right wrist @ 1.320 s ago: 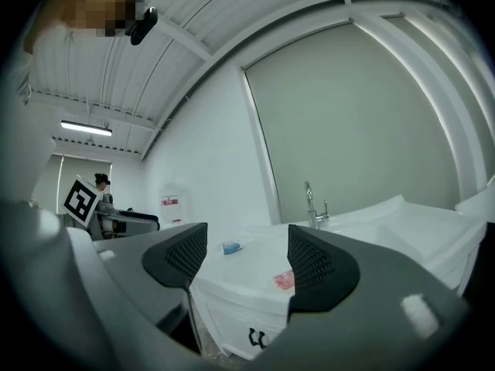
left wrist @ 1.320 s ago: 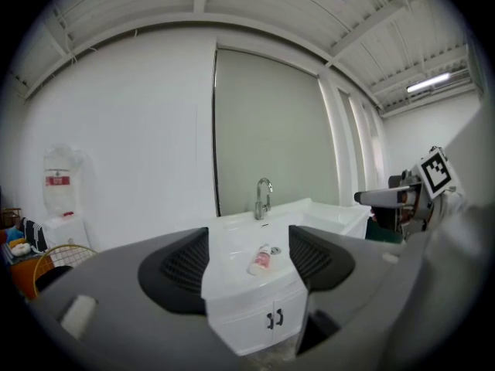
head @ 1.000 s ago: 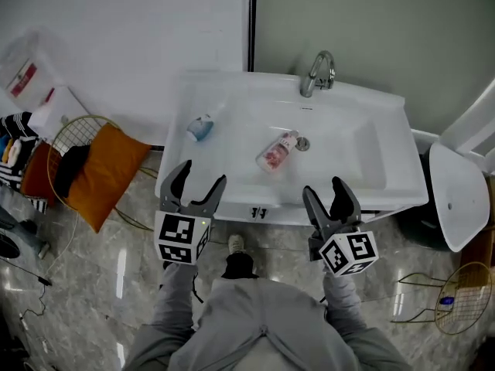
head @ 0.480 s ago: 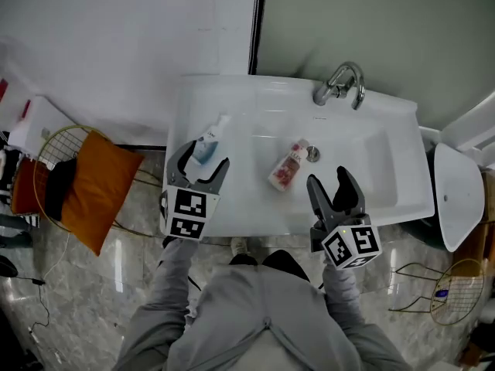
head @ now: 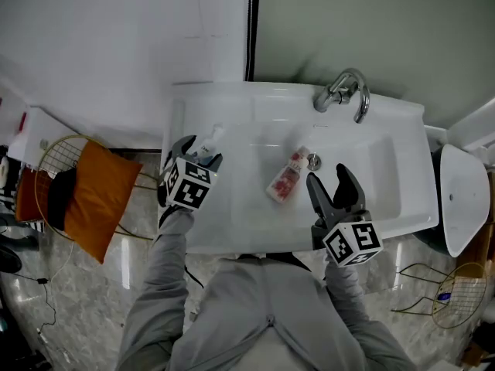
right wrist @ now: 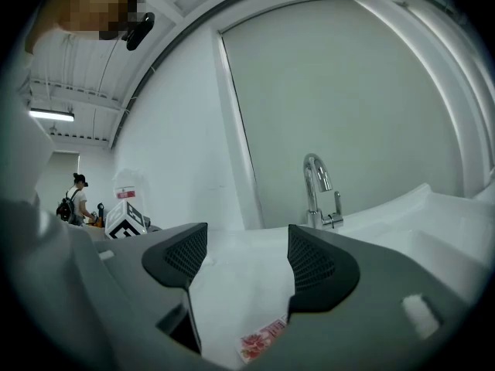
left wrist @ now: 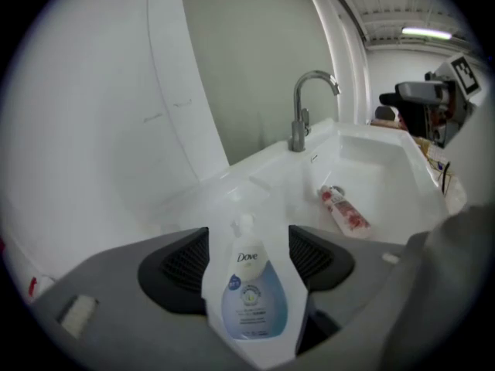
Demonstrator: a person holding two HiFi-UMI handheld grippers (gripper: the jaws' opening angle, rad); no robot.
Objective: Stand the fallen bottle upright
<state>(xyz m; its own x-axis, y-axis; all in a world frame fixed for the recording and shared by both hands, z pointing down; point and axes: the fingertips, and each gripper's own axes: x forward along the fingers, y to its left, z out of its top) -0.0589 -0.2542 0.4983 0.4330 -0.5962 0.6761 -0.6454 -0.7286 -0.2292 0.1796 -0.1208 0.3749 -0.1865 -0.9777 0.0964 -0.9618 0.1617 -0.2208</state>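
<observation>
White sink (head: pixel 402 122), pink bottle (head: pixel 285 180) lying inside, blue bottle (left wrist: pixel 251 292) between left fingers (left wrist: pixel 182 265)

Looking down, my left gripper (head: pixel 199 150) covers most of the blue bottle (head: pixel 216 134) (only its pump tip shows clear).

Chrome tap (head: pixel 339 93), orange cushion (head: pixel 94 199)

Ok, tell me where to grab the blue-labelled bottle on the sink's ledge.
Grip the bottle across its wide lower body, coming in from the base end, where the left claw is lined up. It lies label-up with the nozzle pointing away and both sides free.
</observation>
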